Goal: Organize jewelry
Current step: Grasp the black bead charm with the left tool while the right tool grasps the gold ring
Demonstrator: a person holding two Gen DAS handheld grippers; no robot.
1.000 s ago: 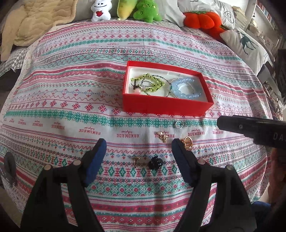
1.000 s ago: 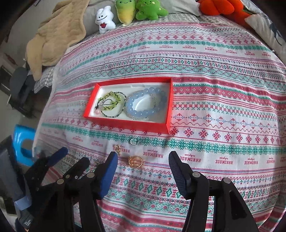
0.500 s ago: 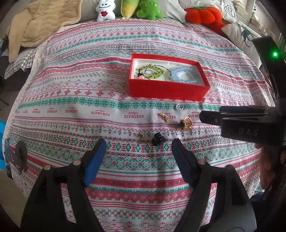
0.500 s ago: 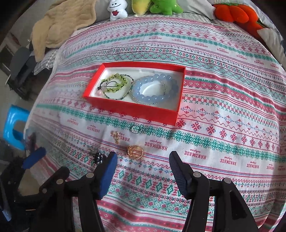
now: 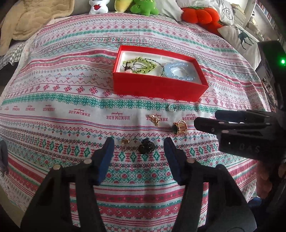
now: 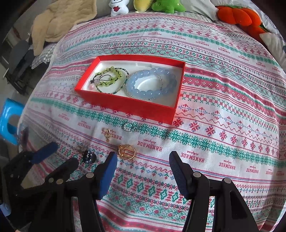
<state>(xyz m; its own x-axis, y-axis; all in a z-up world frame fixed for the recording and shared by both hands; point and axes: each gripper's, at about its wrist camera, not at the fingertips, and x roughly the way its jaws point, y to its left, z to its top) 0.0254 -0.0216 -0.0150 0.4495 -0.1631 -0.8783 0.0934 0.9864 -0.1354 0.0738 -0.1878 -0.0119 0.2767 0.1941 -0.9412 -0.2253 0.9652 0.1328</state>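
Left hand-held gripper (image 5: 138, 153) wide open, empty, low over patterned bedspread (image 5: 62, 100), black beaded piece (image 5: 146, 147) and small gold piece (image 5: 126, 141) lying just ahead between its tips. Right hand-held gripper (image 6: 143, 169) also wide open, empty, gold ring (image 6: 126, 151) just ahead near its left finger. Red box (image 6: 125, 105) further back on bed w/ green bead bracelet (image 6: 109, 78) and blue bead bracelet (image 6: 152, 83) inside, side by side. Silver ring (image 6: 129, 127) and gold charm (image 6: 107, 133) loose on bedspread in front of box. Plush toys (image 5: 143, 7) at far edge.
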